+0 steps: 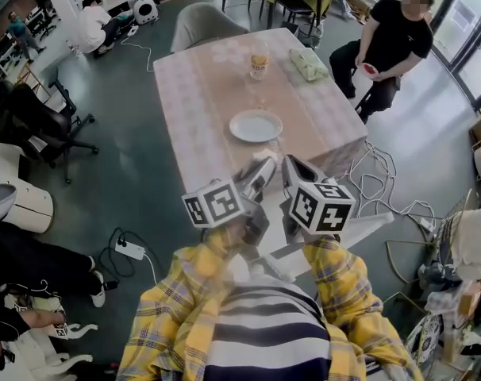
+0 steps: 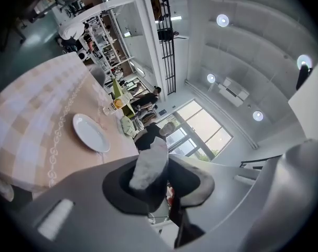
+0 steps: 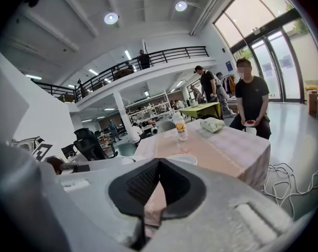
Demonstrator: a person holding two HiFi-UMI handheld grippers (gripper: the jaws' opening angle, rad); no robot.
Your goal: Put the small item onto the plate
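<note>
A white plate (image 1: 255, 125) lies on the near half of the pink checked table (image 1: 209, 94); it also shows as the plate (image 2: 89, 133) in the left gripper view. My left gripper (image 1: 264, 167) hovers off the table's near edge, short of the plate, shut on a small whitish-grey item (image 2: 148, 164) that stands up between its pads. My right gripper (image 1: 292, 165) is close beside it on the right, shut with nothing in it, its pads meeting at the tips (image 3: 159, 163). The plate's rim (image 3: 186, 158) peeks over those jaws.
A drink bottle (image 1: 259, 64) and a green bag (image 1: 308, 64) sit at the table's far end. A person in black (image 1: 387, 42) sits at the far right corner. Cables (image 1: 383, 189) trail on the floor to the right, office chairs (image 1: 42, 125) stand on the left.
</note>
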